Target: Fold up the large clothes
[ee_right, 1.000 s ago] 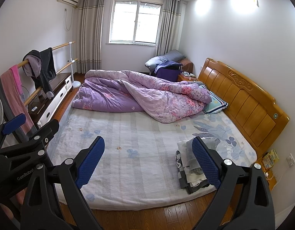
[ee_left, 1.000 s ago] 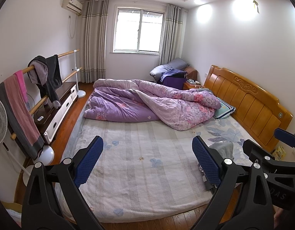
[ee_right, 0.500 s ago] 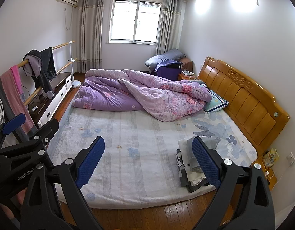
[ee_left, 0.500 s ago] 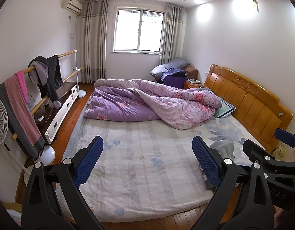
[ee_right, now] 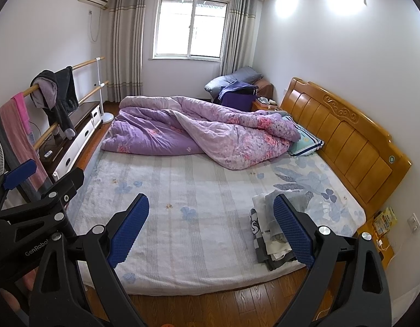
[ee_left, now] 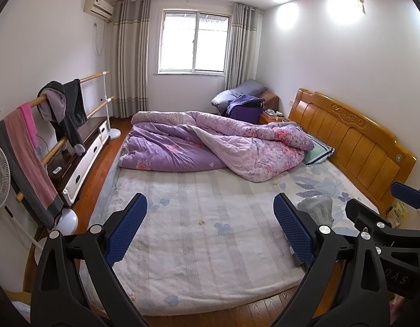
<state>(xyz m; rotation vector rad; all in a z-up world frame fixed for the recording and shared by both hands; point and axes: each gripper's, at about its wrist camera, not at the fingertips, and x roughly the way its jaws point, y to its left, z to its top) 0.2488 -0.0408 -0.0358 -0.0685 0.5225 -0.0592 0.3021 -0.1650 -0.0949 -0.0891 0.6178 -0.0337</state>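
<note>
Quilt [ee_right: 199, 133] bunched across far bed [ee_right: 182, 231], folded clothes [ee_right: 267, 234] near right gripper [ee_right: 211, 227], both grippers' fingers wide, empty.

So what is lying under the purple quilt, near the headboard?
A pale pillow with dark edge stripes sticks out from under the purple quilt. The pillow's other end is covered, as is the sheet there.

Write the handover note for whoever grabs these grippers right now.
Left gripper: open, empty, held above the near edge of the bed.
Right gripper: open, empty, beside the left one.
Clothes: a folded stack lies at the bed's near right corner, by the headboard. More garments hang on the rail to the left.
Done: nothing in hand; whether the stack is finished cannot be told.
Left: probably fetch the next garment, spread it on the bare sheet, fold it.
</note>
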